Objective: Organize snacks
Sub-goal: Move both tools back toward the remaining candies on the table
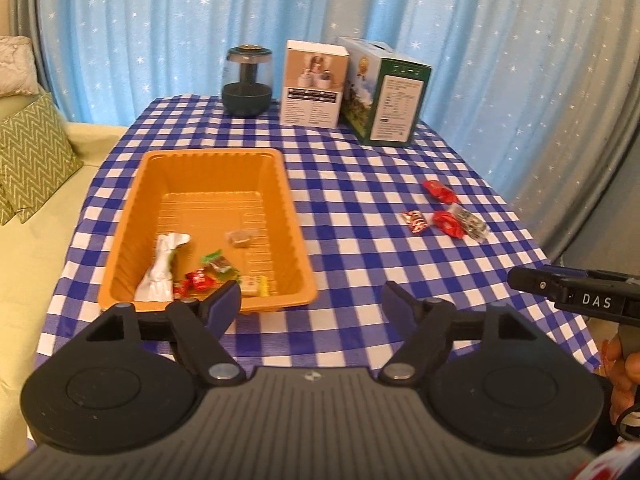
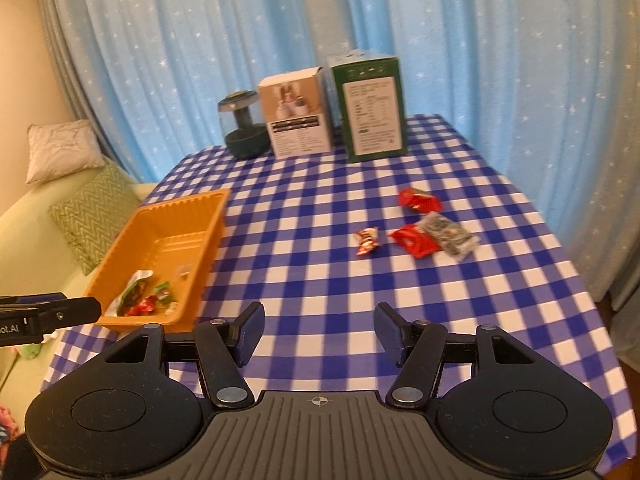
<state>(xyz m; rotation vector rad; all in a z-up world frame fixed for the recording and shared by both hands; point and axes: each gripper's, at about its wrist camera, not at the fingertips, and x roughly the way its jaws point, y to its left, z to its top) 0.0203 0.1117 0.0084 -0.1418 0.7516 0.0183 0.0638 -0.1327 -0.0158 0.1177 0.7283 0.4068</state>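
Snacks lie in two places on the checked tablecloth [image 1: 360, 184] — some in the orange tray [image 1: 208, 168], the rest loose well to its right. Inside the tray: a white wrapper [image 1: 160, 268], red candy [image 1: 198, 282], a green-wrapped sweet [image 1: 218, 262], a yellow piece [image 1: 256, 284], a brown cube [image 1: 239, 237]. Loose: two red packets [image 2: 418, 200], a clear packet [image 2: 450, 236], a small candy [image 2: 367, 241]. Left gripper [image 1: 310, 304] and right gripper [image 2: 318, 336] are both spread, empty.

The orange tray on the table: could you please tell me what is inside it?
The orange tray holds several wrapped snacks; the left gripper hides its near edge.
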